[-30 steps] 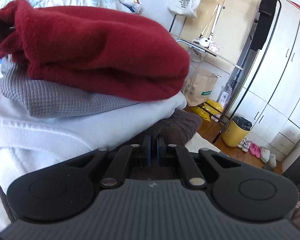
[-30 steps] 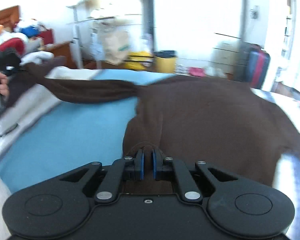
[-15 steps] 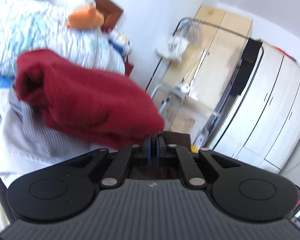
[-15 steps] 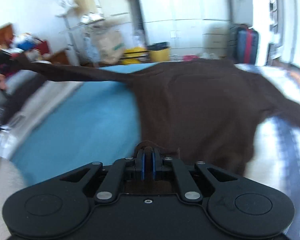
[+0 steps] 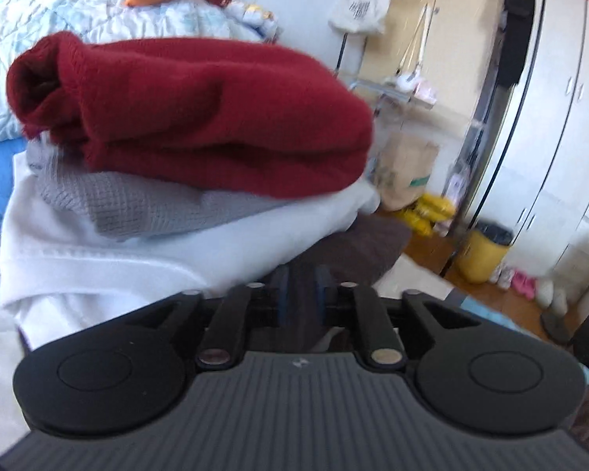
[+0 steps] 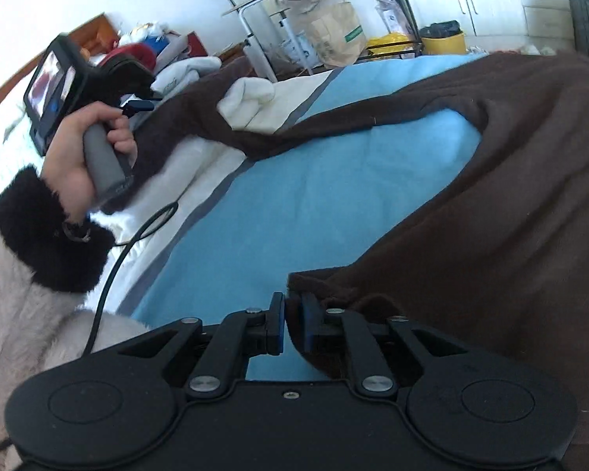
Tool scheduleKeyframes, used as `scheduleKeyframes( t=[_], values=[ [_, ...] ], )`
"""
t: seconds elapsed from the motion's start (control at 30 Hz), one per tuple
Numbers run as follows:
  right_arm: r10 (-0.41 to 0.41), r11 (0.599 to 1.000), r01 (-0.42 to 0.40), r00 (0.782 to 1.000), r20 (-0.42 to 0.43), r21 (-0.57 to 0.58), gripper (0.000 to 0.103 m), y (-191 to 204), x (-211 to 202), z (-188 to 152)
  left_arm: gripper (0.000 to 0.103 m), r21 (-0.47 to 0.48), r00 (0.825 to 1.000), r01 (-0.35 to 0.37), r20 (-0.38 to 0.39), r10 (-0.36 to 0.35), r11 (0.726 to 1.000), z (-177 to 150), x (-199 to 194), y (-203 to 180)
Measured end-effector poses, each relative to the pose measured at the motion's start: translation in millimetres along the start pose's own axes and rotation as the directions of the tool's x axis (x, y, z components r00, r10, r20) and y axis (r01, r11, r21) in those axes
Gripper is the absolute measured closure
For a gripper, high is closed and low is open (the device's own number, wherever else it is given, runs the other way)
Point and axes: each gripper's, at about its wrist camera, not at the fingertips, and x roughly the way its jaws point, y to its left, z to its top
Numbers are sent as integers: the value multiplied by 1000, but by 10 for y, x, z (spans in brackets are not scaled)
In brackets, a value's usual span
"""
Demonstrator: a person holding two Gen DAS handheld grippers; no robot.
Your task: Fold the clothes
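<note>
Brown garment [image 6: 491,196] spread on bed; cloth between both opening claws, left gripper [image 5: 301,294], right gripper [image 6: 291,324].

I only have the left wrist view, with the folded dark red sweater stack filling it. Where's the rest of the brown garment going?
Observer: The brown fleece garment lies spread over the blue bedsheet, one long sleeve running toward the left hand.
Operator: What is the right tool doing?
Observer: The right tool sits at the garment's near edge, jaws opening, with brown fabric between them.
Operator: Anything resting on that sleeve?
Observer: A cream folded cloth lies beside its far stretch; whether they touch is unclear.
Operator: Any cable nearby?
Observer: A black cable curves over the white bedding below the left hand.
</note>
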Motion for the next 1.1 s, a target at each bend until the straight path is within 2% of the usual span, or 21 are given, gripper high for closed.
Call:
scheduleKeyframes(
  t=[0.03, 0.07, 0.13, 0.2, 0.27, 0.3, 0.4, 0.47, 0.5, 0.53, 0.6, 0.67, 0.73, 0.8, 0.87, 0.9, 0.97, 1.0, 1.07, 1.1],
  values=[
    [10, 1000, -10, 1000, 10, 21, 76, -42, -117, -20, 69, -8, 1000, 2, -26, -2, 1000, 3, -24, 10],
    [19, 999, -20, 1000, 21, 44, 67, -89, -240, -41, 63, -17, 999, 4, -51, -5, 1000, 7, -48, 19],
    [-19, 996, 14, 998, 58, 92, 60, -189, -518, -112, 62, 3, 995, 40, -96, -40, 999, -8, -159, -35],
    [-117, 985, 103, 989, 96, 136, 57, -344, -849, -191, 59, 68, 982, 108, -165, -95, 992, -69, -308, -193],
    [-222, 962, 197, 967, 123, 187, 56, -515, -1163, -277, 47, 140, 952, 201, -263, -160, 970, -210, -468, -426],
    [-274, 945, 242, 953, 127, 219, 55, -616, -1298, -314, 43, 168, 924, 265, -325, -200, 950, -330, -546, -554],
    [-415, 874, 362, 903, 110, 323, 53, -914, -1646, -446, 42, 227, 808, 455, -512, -291, 861, -805, -769, -919],
    [-460, 835, 390, 882, 104, 389, 51, -1068, -1808, -552, 42, 261, 733, 553, -604, -313, 791, -1100, -900, -1132],
    [-462, 825, 386, 881, 100, 413, 47, -1127, -1839, -607, 42, 276, 698, 595, -642, -317, 755, -1230, -962, -1240],
    [-459, 817, 378, 883, 95, 435, 46, -1182, -1860, -663, 41, 306, 692, 608, -656, -300, 732, -1319, -1001, -1323],
    [-456, 801, 370, 886, 80, 470, 45, -1276, -1821, -763, 35, 373, 693, 620, -673, -259, 690, -1478, -1070, -1477],
    [-467, 778, 383, 883, 50, 498, 44, -1329, -1692, -815, 35, 389, 690, 614, -687, -227, 687, -1563, -1071, -1521],
    [-466, 785, 405, 885, 14, 469, 45, -1300, -1555, -830, 35, 393, 686, 608, -698, -207, 690, -1625, -1083, -1529],
    [-496, 799, 459, 868, -7, 389, 45, -1232, -1453, -843, 35, 406, 701, 603, -681, -212, 687, -1648, -1168, -1507],
    [-534, 795, 503, 845, -2, 338, 44, -1193, -1405, -841, 35, 417, 706, 620, -666, -240, 665, -1655, -1258, -1528],
    [-553, 791, 524, 833, 3, 315, 44, -1175, -1384, -839, 35, 415, 702, 632, -665, -256, 654, -1646, -1316, -1550],
    [-586, 781, 554, 809, 34, 290, 45, -1169, -1304, -818, 35, 396, 678, 660, -679, -281, 638, -1680, -1371, -1629],
    [-607, 774, 574, 793, 51, 268, 55, -1150, -1255, -810, 35, 384, 664, 674, -690, -289, 631, -1722, -1405, -1670],
    [-654, 749, 629, 752, 80, 207, 93, -1026, -1260, -800, 35, 404, 666, 668, -699, -260, 625, -1826, -1442, -1716],
    [-675, 734, 655, 733, 87, 181, 93, -938, -1299, -797, 35, 416, 669, 663, -703, -244, 622, -1878, -1460, -1737]
  ],
)
